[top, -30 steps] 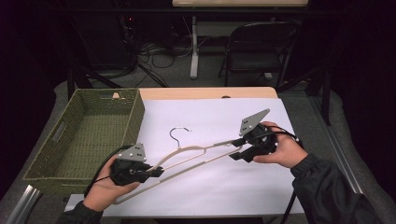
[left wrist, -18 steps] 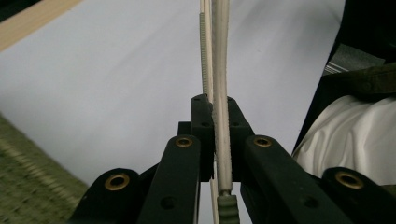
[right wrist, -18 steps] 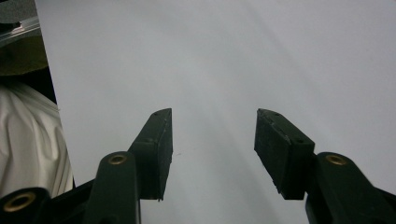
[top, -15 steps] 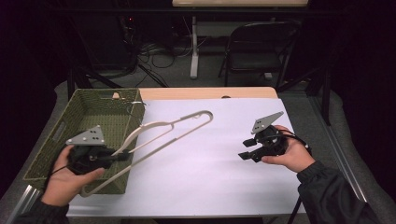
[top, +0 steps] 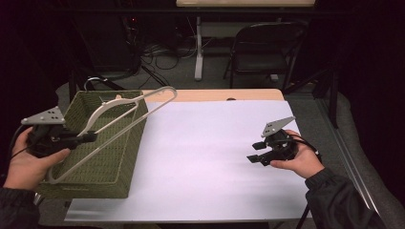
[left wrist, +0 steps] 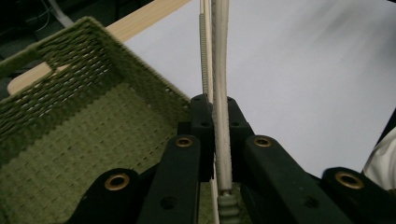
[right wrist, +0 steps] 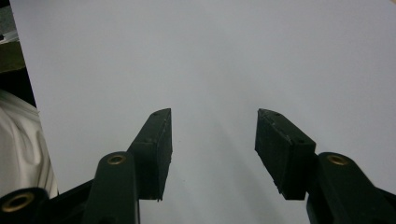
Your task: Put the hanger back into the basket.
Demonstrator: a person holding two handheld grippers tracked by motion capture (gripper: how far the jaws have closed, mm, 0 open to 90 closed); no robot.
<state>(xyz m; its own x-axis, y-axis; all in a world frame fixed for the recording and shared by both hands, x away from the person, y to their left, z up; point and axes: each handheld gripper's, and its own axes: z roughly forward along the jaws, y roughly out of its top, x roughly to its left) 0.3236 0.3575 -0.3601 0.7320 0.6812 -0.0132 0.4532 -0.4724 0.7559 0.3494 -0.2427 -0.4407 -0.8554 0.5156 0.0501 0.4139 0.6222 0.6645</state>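
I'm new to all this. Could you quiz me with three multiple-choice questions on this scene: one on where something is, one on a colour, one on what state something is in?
1. Where is the coat hanger?
A. flat on the white sheet
B. held over the basket
C. on the chair

2. What colour is the basket?
A. green
B. red
C. blue

3. How do the right gripper jaws stand?
A. clamped on the hanger
B. shut on nothing
C. open, nothing between them

Answers: 1 B, the left gripper grips its bar above the basket. 2 A, its weave is olive green. 3 C, bare white sheet shows between them.
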